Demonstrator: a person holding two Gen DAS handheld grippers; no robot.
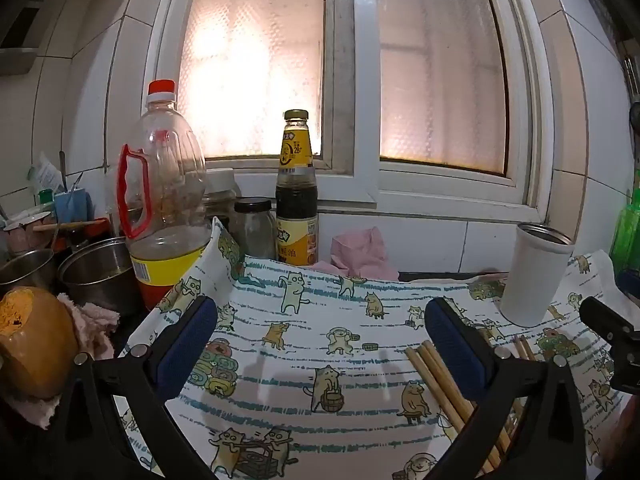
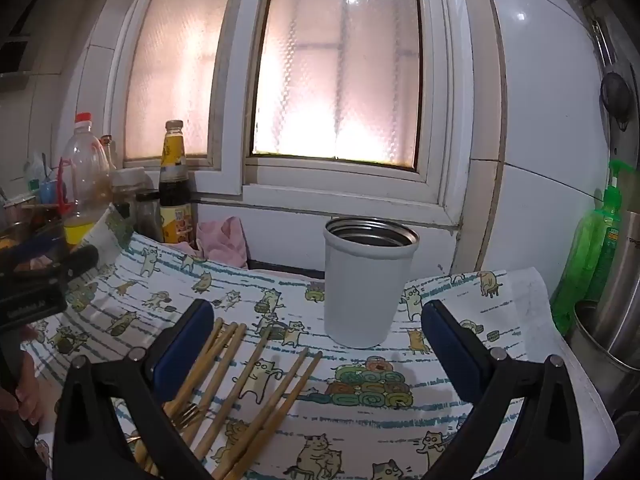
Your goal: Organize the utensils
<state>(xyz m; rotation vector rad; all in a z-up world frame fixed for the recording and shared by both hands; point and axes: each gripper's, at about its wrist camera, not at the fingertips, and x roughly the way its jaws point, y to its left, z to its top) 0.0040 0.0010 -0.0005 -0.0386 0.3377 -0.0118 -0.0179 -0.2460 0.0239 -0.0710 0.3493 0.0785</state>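
Several wooden chopsticks (image 2: 256, 376) and a gold fork (image 2: 186, 416) lie on the cat-print cloth (image 2: 360, 420), between and under my right gripper's left finger. A white cup (image 2: 366, 284) with a steel rim stands upright just beyond them. My right gripper (image 2: 318, 344) is open and empty above the cloth. My left gripper (image 1: 322, 340) is open and empty over the cloth (image 1: 300, 360); the chopsticks (image 1: 444, 384) pass under its right finger, and the cup (image 1: 532, 276) stands to the far right.
An oil bottle (image 1: 164, 200), a sauce bottle (image 1: 297, 192), jars and steel pots (image 1: 96, 268) crowd the left. A pink rag (image 1: 360, 254) lies by the wall. A green soap bottle (image 2: 592, 248) and a steel pot (image 2: 612, 320) stand at right. The window sill is behind.
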